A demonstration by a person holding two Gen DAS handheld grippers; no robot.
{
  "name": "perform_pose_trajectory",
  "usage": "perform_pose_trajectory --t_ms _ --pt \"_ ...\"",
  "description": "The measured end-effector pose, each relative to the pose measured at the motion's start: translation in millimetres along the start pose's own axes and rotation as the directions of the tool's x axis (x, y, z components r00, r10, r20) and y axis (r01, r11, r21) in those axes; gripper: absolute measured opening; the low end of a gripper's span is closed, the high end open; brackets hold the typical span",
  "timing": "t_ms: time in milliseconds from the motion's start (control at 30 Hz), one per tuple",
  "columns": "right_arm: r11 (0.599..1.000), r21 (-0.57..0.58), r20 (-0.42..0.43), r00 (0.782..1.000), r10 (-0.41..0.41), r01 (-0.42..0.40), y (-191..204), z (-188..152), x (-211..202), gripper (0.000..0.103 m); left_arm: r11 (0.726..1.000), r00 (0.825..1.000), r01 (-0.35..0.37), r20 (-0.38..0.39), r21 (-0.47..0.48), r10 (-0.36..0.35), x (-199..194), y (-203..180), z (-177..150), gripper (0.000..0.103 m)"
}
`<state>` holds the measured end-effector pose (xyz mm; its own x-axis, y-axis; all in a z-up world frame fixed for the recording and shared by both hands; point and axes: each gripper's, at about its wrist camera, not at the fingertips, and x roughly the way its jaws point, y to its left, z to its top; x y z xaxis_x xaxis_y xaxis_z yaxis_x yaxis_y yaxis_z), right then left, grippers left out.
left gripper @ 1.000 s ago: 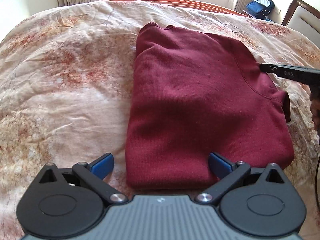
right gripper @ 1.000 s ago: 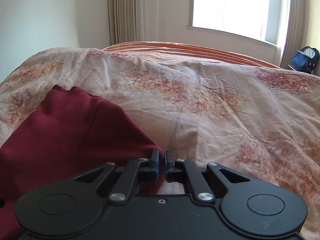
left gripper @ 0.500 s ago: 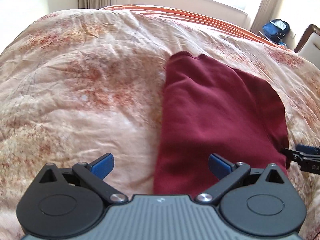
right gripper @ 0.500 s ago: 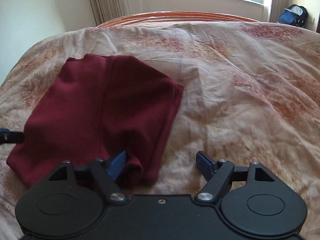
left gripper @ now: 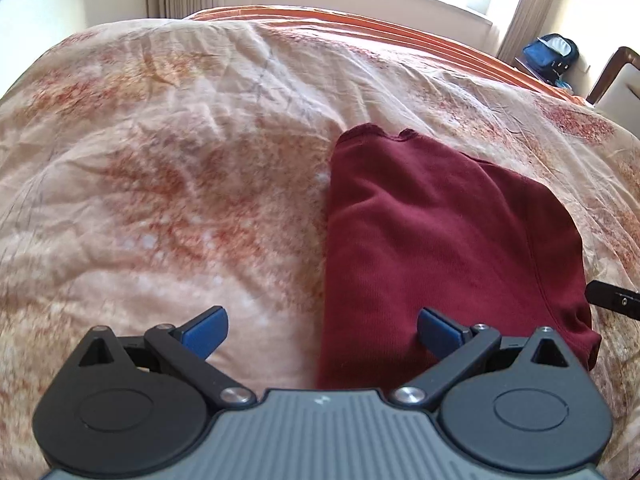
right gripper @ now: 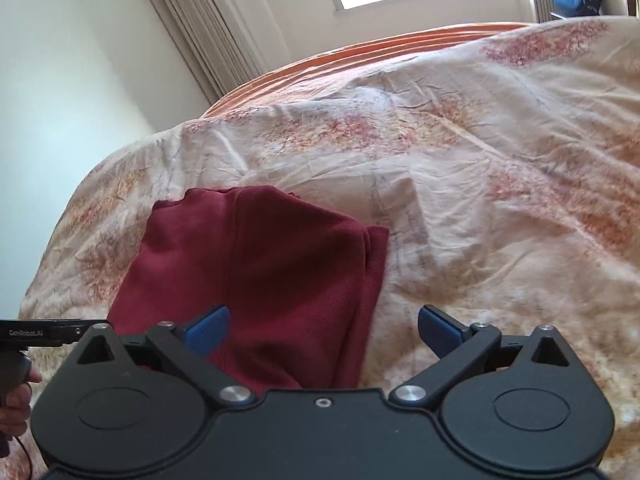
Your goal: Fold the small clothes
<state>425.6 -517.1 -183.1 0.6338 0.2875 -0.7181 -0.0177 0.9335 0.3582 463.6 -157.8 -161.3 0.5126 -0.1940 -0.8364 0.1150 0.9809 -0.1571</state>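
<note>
A dark red garment [left gripper: 432, 248] lies folded into a rough rectangle on the bed; it also shows in the right wrist view [right gripper: 256, 280]. My left gripper [left gripper: 322, 334] is open and empty, held above the garment's near left edge. My right gripper [right gripper: 323, 334] is open and empty, held above the garment's near right edge. The right gripper's side shows at the right edge of the left wrist view [left gripper: 612, 303]. The left gripper's side, with a hand on it, shows at the left edge of the right wrist view [right gripper: 48, 332].
The bed wears a wrinkled beige cover with a red-orange pattern [left gripper: 160, 184], and an orange blanket edge [left gripper: 360, 20] runs along the far side. A blue bag [left gripper: 550, 54] and a chair [left gripper: 616, 84] stand by the curtained window beyond the bed.
My right gripper has opened, let go of the garment's edge and pulled back. Both grippers have drawn up and away from the garment, which now lies folded.
</note>
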Motion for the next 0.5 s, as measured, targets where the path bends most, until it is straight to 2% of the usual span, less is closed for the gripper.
perform_pose_trajectory --t_ms 300,500 --pt "1.000 -0.001 -0.049 0.998 -0.024 0.024 -1.4 0.1 20.7 0.102 0.999 1.000 0.008 -0.021 0.044 -0.007 13.5 -7.4 7.1 0.103" --pt "0.999 0.025 -0.052 0.998 -0.030 0.031 -5.2 -2.2 27.3 0.102 0.999 0.999 0.020 -0.039 0.049 -0.019 19.4 -5.3 7.9 0.103"
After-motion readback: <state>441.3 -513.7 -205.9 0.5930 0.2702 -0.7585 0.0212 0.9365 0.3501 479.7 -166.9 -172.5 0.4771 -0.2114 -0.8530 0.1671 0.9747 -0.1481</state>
